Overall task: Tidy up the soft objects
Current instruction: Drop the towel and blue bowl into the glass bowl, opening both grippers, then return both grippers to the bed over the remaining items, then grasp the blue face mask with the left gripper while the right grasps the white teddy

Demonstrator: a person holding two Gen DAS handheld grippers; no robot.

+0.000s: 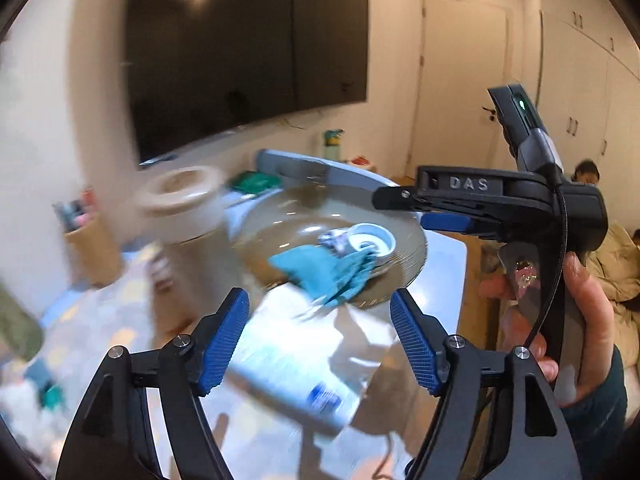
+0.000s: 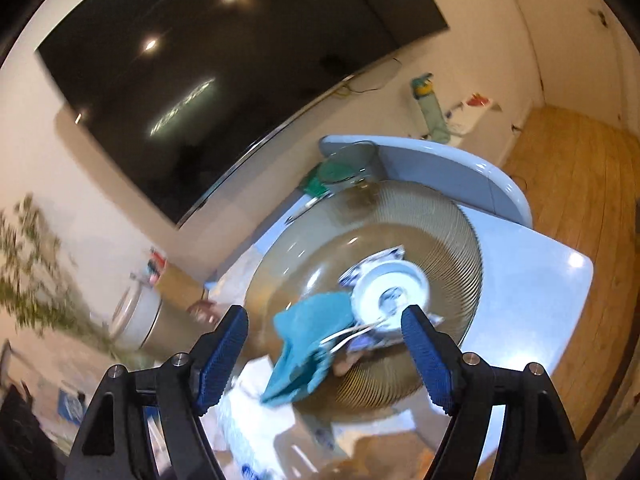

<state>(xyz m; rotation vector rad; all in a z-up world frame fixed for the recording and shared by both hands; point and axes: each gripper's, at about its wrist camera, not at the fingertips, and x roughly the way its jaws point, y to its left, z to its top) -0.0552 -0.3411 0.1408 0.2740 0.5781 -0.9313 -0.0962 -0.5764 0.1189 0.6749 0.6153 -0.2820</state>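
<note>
A teal cloth (image 1: 320, 276) (image 2: 308, 336) hangs over the near rim of a ribbed glass bowl (image 1: 416, 248) (image 2: 452, 240) on the pale blue table. Inside the bowl lie a round white-and-blue item (image 1: 372, 240) (image 2: 390, 286) and a blue-patterned white fabric (image 1: 332, 238) (image 2: 384, 256). My left gripper (image 1: 320, 340) is open just short of the cloth, with nothing between its pads. My right gripper (image 2: 324, 356) is open too, with the hanging cloth showing in the gap, untouched. In the left wrist view a hand (image 1: 580, 320) holds the right gripper's handle at the right.
A beige canister (image 1: 180, 196) and a pen holder (image 1: 92, 240) stand left of the bowl. A clear plastic package (image 1: 296, 380) lies under the grippers. The table's edge (image 1: 456, 280) is close on the right, above the wooden floor (image 2: 580, 200). A large dark screen (image 1: 240, 48) hangs on the wall.
</note>
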